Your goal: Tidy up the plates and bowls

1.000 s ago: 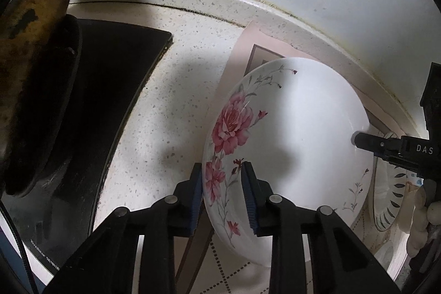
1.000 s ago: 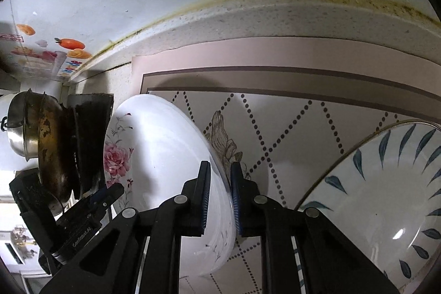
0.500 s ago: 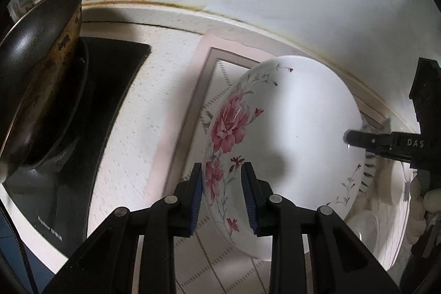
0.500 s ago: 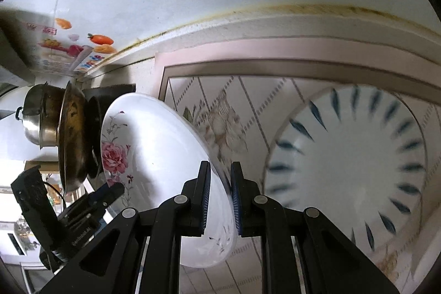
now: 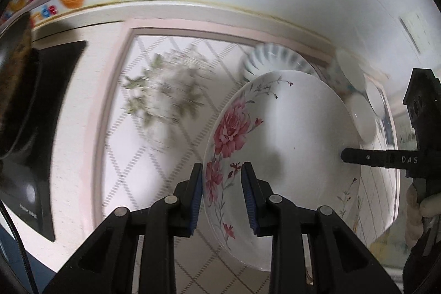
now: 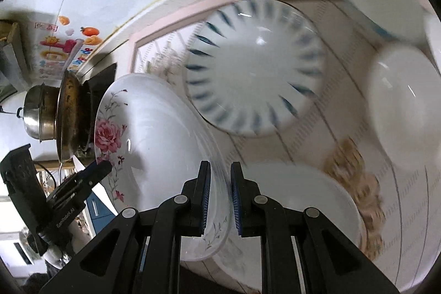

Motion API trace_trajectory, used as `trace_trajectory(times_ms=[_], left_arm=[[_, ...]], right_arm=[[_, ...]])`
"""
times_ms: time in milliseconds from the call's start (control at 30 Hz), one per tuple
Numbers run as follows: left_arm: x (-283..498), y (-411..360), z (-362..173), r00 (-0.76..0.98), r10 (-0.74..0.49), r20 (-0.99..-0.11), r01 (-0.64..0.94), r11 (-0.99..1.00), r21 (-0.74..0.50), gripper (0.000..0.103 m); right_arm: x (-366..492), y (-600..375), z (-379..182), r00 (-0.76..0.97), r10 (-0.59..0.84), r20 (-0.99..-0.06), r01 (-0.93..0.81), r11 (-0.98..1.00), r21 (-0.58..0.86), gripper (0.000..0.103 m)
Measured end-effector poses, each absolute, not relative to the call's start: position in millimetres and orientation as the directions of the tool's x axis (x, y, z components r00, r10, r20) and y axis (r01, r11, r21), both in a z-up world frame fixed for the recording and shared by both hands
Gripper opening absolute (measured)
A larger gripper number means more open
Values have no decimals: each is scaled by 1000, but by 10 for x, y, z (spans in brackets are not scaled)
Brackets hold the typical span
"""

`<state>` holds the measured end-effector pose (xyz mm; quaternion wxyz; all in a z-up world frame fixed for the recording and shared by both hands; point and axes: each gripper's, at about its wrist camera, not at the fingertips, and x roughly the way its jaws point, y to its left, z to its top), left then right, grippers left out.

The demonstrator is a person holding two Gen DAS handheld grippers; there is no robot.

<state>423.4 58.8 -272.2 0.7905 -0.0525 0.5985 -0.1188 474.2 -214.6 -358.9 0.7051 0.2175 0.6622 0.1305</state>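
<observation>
A white plate with pink roses (image 5: 289, 134) is held in the air above the counter mat, one gripper on each side of its rim. My left gripper (image 5: 222, 192) is shut on the rose side of the rim. My right gripper (image 6: 220, 200) is shut on the opposite rim of the rose plate (image 6: 154, 145). A white plate with blue leaf marks (image 6: 256, 65) lies flat on the mat beyond; it also shows in the left wrist view (image 5: 273, 59). White bowls (image 6: 402, 101) sit to the right of it.
A patterned mat (image 5: 154, 112) covers the counter. A black stove (image 5: 35, 128) with a worn pan (image 6: 67, 112) and a steel pot (image 6: 35, 115) stands at the left. Another white dish (image 6: 303, 200) lies under my right gripper. The wall runs close behind.
Both grippers have lifted the rose plate up and carried it rightwards, away from the stove. The blue-marked plate and the bowls have come into full view.
</observation>
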Motion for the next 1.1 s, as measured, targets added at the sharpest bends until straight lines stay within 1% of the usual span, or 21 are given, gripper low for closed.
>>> trace_trajectory(times_ms=[267,567,767,1100], left_arm=[[4114,-62,-2970,185,-262,-947,257,943,-210,25],[4034,-417,-3224,133,-234,-963,311,932,-184,25],[3979,-525,-3260,154,-195,-969,346,929,-132,25],[3975,-578,-3417,130,-154,-980,342,934,-101,25]], right_arm=[[4091,-2818,-3828,95,440,-893,234,862,450,17],[3711,-3197,-4107,102,425,-899,309,846,435,17],[3560,-3293,-4214,101,435,-895,325,835,443,17],[3487,-3238,-4218,107,426,-899,306,846,437,17]])
